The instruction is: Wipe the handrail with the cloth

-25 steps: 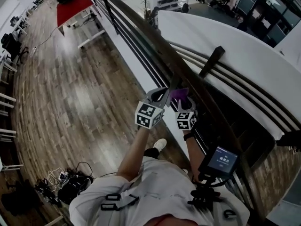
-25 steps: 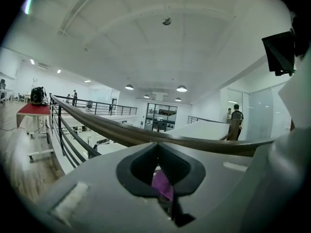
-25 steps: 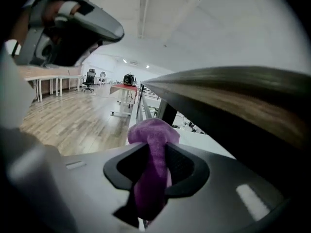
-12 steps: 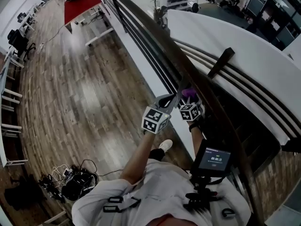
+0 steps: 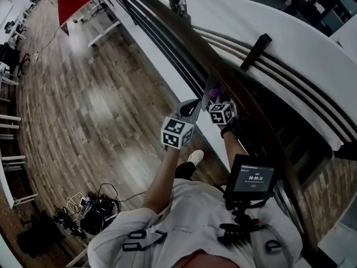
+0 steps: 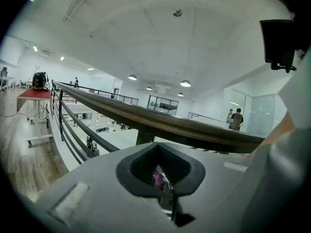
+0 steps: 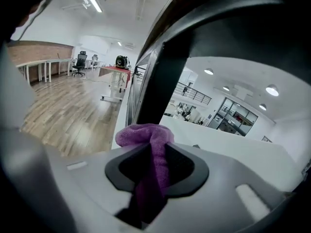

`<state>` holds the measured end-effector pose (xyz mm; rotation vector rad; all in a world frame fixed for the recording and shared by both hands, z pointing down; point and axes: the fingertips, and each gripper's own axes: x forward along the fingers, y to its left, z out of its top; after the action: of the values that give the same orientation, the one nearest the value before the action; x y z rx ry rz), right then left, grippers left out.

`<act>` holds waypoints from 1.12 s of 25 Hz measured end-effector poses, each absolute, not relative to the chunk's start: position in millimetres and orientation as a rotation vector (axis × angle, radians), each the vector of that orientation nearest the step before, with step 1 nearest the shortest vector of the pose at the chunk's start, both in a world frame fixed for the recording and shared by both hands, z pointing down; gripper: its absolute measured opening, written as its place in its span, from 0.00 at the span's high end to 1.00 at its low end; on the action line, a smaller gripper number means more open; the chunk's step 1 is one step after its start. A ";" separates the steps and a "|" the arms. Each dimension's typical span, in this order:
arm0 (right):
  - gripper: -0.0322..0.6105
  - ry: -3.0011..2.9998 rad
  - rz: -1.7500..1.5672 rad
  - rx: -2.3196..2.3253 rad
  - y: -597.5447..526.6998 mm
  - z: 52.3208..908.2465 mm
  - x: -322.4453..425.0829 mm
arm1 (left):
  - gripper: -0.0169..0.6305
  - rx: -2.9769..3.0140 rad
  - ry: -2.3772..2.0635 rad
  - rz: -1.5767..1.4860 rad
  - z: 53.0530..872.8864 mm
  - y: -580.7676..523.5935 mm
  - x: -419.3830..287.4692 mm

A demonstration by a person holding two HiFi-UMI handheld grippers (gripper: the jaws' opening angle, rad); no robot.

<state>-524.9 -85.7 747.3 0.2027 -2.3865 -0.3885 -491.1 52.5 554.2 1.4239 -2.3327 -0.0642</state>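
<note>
Here the right gripper [image 7: 155,166] clamps the cloth [image 7: 146,135] just beside the handrail [image 6: 146,118], which stretches away ahead; the left gripper [image 6: 165,178] is closed, empty.

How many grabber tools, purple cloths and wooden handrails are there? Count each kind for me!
2 grippers: left gripper and right gripper
1 purple cloth, pinched in the right gripper's jaws
1 wooden handrail
Total: 4
</note>
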 end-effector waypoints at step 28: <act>0.83 -2.332 -0.316 0.282 -108.6 751.7 -391.6 | 0.98 1.716 -2.135 0.012 554.9 -20.4 -395.6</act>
<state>-391.6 -108.6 751.7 0.2816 -2.3317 -0.3158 -395.6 -20.4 554.9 1.7156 -2.1345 0.0124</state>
